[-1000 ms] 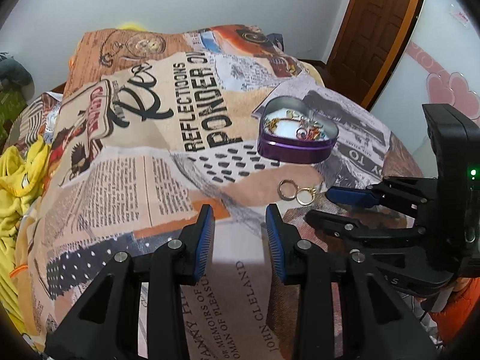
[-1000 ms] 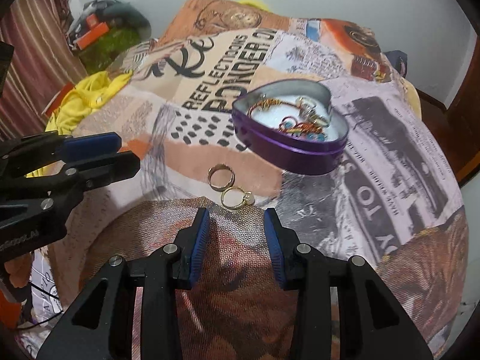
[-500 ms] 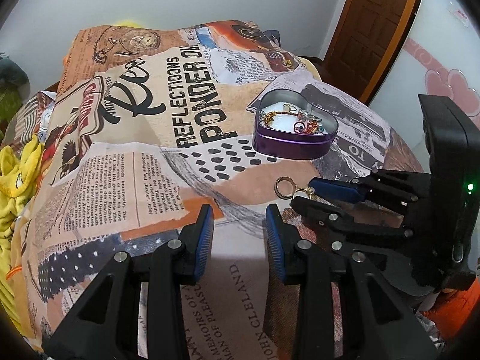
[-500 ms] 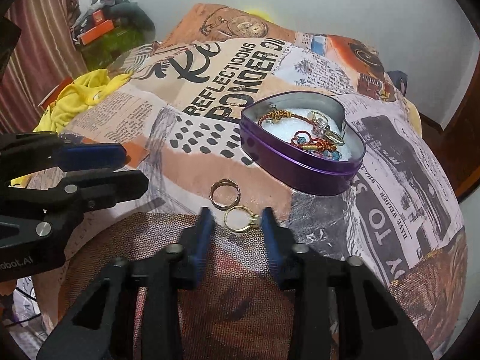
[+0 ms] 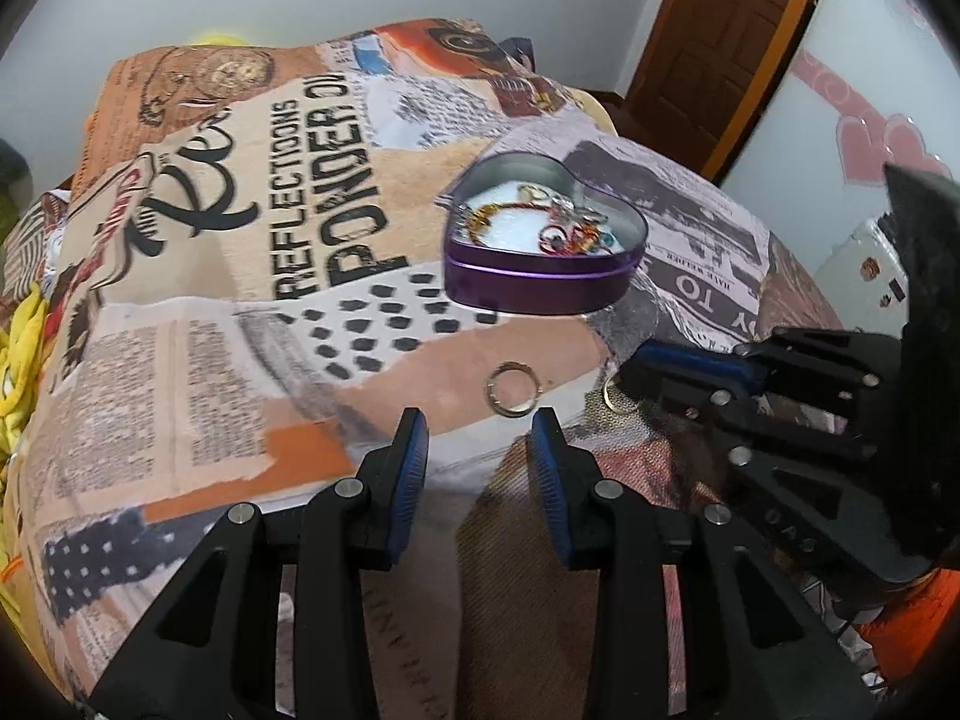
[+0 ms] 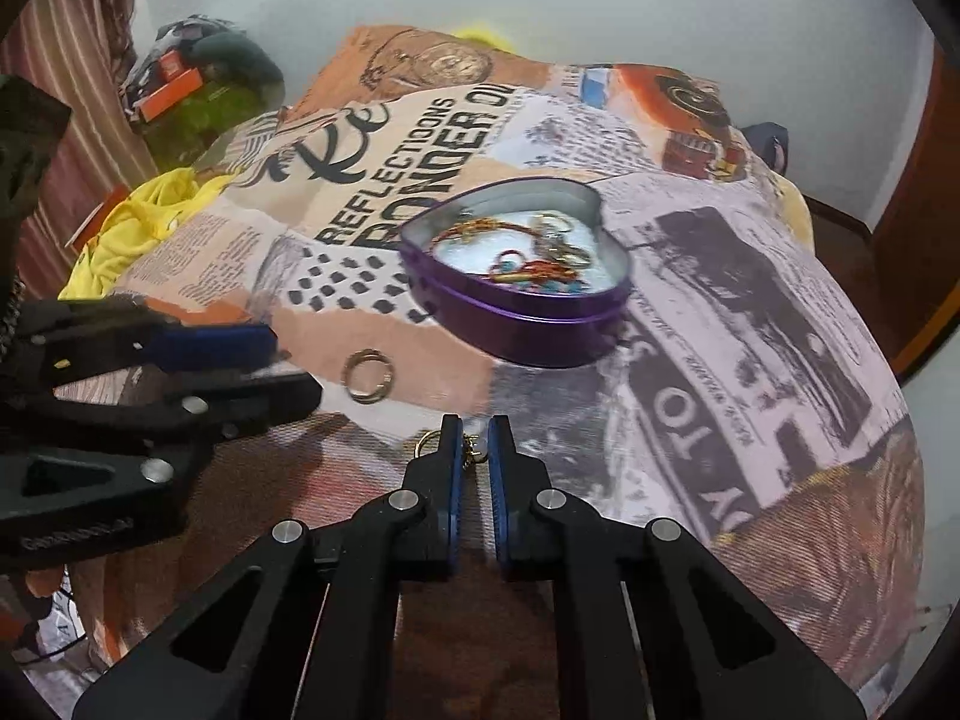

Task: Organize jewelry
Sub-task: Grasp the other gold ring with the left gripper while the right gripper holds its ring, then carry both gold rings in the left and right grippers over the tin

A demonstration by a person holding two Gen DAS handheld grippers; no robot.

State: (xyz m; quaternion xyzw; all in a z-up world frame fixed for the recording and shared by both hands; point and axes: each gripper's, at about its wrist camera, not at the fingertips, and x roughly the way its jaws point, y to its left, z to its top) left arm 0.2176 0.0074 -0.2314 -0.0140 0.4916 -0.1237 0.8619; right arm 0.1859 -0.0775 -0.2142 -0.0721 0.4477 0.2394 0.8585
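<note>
A purple heart-shaped tin (image 5: 543,282) (image 6: 528,324) stands open on the printed bedspread, with bracelets and rings inside. A plain gold ring (image 5: 512,387) (image 6: 368,375) lies on the cloth just ahead of my left gripper (image 5: 477,438), which is open and empty. My right gripper (image 6: 474,441) has its jaws nearly closed on a second gold ring with a stone (image 6: 471,450), mostly hidden between the pads. In the left wrist view the right gripper (image 5: 636,372) covers most of that ring (image 5: 612,399).
The bedspread (image 6: 750,312) rounds off at the right and near edges. Yellow cloth (image 6: 132,222) and clutter lie at the far left. A wooden door (image 5: 720,42) stands behind the bed.
My right gripper moved forward over the stone ring and closed on it. My left gripper moved closer to the plain ring and stayed open.
</note>
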